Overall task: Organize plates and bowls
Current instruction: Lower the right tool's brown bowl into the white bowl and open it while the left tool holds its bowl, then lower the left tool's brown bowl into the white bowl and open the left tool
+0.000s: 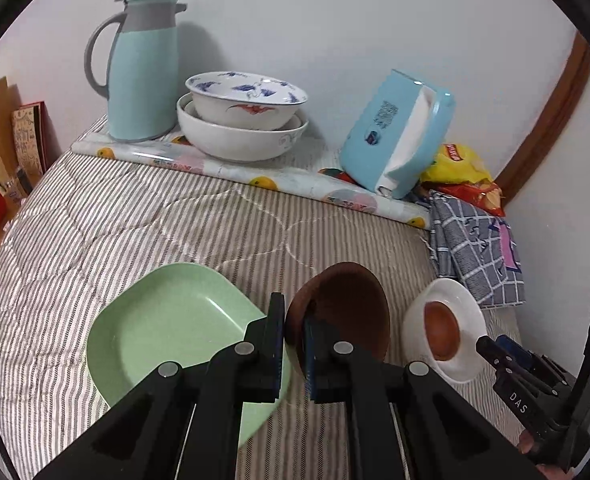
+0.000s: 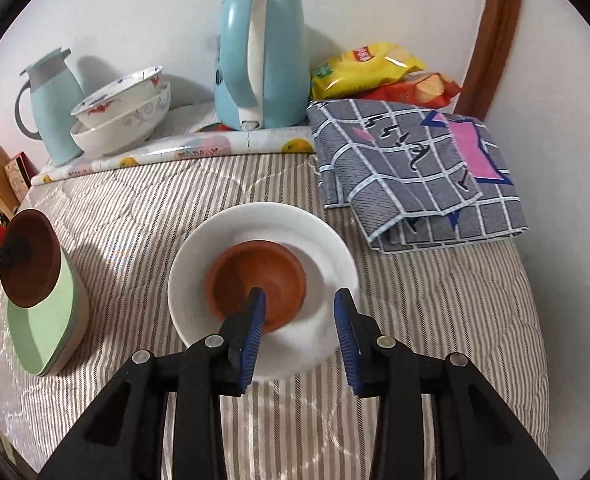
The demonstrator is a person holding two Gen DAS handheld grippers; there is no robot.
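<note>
Clearly clamped: left tool (image 1: 294, 344) pinching the rim of a dark brown bowl (image 1: 347, 304), lifted over the green square plate (image 1: 175, 324) on the striped quilt (image 1: 135, 220). Right tool (image 2: 299, 332) parted, pads clear, gripping nothing, poised above an orange-brown bowl (image 2: 255, 280) sitting inside the white plate (image 2: 263, 224). Further back, two stacked white bowls (image 1: 239, 120) beside a teal jug (image 1: 143, 68), near the tissue box (image 1: 395, 132) and folded checked cloth (image 2: 411, 168).
</note>
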